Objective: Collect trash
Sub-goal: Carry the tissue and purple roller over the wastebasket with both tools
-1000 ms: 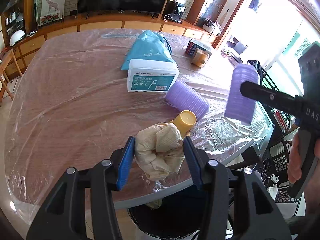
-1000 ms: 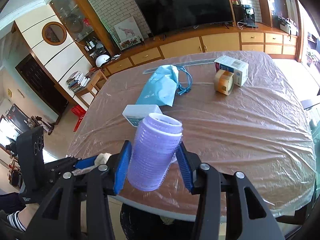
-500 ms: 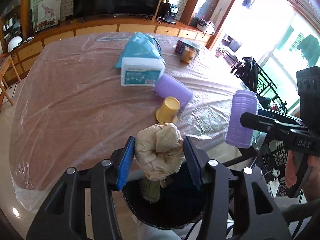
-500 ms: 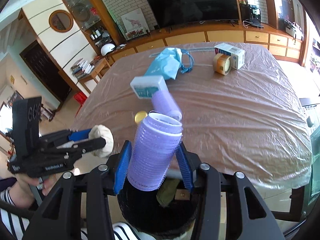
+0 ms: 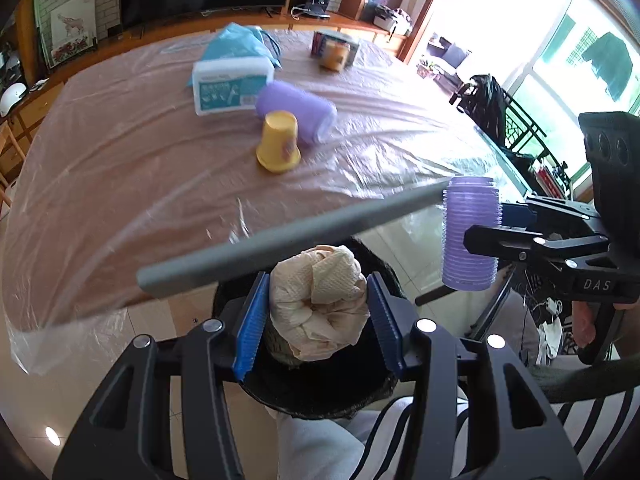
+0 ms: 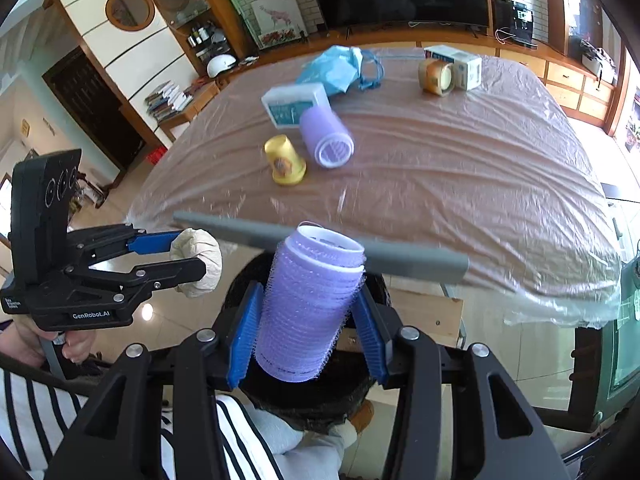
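Plastic sheeting covers the large brown table (image 5: 120, 168), which stands in a living room with wooden cabinets and a dark television along the far wall. On the table, from left to right in the right wrist view: a white box with a teal label (image 6: 294, 106) in front of a blue bag (image 6: 334, 68), a yellow cup (image 6: 285, 160) standing upside down, a purple hair roller (image 6: 326, 136) lying on its side just beside the cup, and a roll of tape (image 6: 436, 76) against a small white carton (image 6: 460, 65). Below the near table edge sits a black trash bin (image 6: 320, 404). The left gripper (image 5: 318, 312) is clamped on a crumpled beige paper wad (image 5: 318, 308), both blue pads pressing its sides, and is positioned above the bin opening. The right gripper (image 6: 306, 320) is clamped on a second, upright purple roller (image 6: 310, 304), also above the bin. A grey bar (image 5: 280, 240) crosses both views between the grippers and the table. A striped sleeve (image 6: 24, 412) is visible at lower left.
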`<state>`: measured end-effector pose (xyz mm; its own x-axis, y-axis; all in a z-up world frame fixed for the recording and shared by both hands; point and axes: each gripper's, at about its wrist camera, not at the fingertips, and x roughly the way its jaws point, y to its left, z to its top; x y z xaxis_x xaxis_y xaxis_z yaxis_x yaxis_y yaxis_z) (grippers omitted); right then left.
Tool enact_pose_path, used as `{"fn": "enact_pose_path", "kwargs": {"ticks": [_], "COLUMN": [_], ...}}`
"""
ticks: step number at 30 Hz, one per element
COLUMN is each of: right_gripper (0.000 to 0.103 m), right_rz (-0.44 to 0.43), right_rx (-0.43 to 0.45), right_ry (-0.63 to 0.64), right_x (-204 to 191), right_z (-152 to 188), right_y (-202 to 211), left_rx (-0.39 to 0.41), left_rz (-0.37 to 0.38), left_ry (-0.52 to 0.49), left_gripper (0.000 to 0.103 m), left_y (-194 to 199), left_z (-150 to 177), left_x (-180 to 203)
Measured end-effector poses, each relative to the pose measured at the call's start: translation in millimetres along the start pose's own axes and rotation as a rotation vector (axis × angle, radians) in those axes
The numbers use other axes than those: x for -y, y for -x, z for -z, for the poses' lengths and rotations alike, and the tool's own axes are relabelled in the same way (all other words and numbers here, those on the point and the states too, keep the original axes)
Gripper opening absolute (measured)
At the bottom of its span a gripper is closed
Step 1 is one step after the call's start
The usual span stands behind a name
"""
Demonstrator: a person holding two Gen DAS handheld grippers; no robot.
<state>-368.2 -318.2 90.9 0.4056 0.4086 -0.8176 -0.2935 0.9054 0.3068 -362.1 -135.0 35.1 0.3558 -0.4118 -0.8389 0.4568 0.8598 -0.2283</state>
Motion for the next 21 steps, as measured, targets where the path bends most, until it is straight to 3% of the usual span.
{"fn": "enact_pose_path", "kwargs": {"ticks": [21], "right_gripper": [0.045], "right_rz": [0.043], "right_rx": [-0.085], "right_ry": [0.113], "right_x": [-11.1], "right_z": [40.4], "right_y": [-34.0], "left_rx": [-0.082], "left_rz": [-0.044], "left_ry": [-0.028], "left_gripper": [0.05], "left_y": [-32.8], "left_z": [39.1], "left_x": [5.9]}}
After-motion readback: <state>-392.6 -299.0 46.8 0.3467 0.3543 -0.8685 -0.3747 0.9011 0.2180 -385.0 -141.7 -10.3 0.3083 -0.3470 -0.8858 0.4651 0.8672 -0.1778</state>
